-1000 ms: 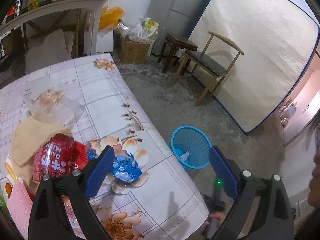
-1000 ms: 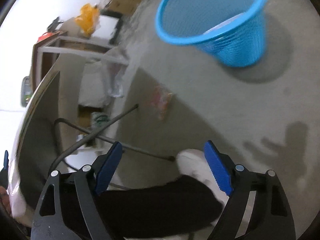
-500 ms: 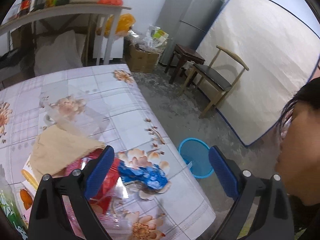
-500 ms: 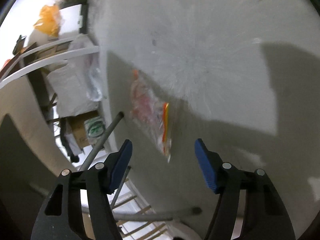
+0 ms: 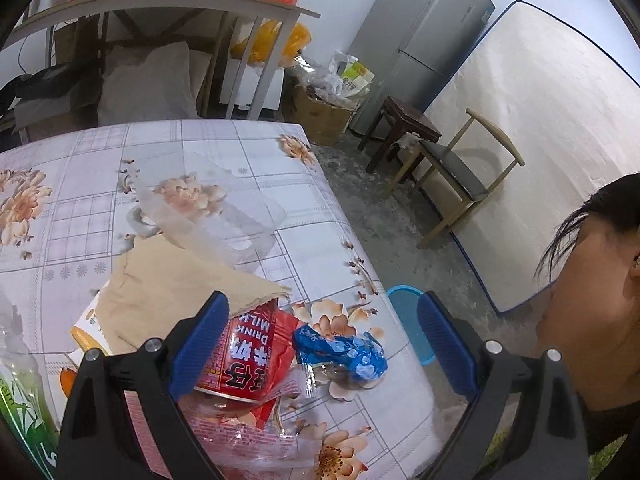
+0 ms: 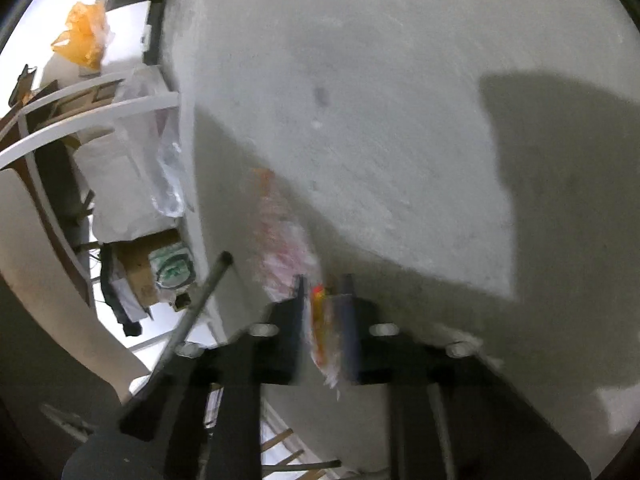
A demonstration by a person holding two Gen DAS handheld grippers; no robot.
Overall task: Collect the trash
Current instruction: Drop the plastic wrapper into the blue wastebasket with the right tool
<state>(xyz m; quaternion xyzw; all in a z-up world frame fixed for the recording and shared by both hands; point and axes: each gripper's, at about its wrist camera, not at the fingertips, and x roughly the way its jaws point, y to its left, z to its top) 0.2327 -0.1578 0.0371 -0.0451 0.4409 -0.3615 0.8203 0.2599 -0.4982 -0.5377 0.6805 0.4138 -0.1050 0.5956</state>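
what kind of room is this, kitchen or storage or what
Probably a lived-in home dining or utility room: a table with a floral cloth, a grey fridge, and a mattress leaning on the wall.

We see can (image 5: 236,356) and wrapper (image 5: 340,352) side by side on surface (image 5: 280,160); bin (image 5: 408,320) on floor beyond its edge.

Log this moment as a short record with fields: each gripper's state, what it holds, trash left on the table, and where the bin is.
right gripper: jaws have just been closing; shut on the clear snack wrapper that lies on the concrete floor
left gripper: open, holding nothing, above the table trash
trash on floral table: red milk drink can, blue crumpled wrapper, brown paper, clear plastic tray
bin: blue basket on the floor past the table edge
view quality: right wrist view blurred
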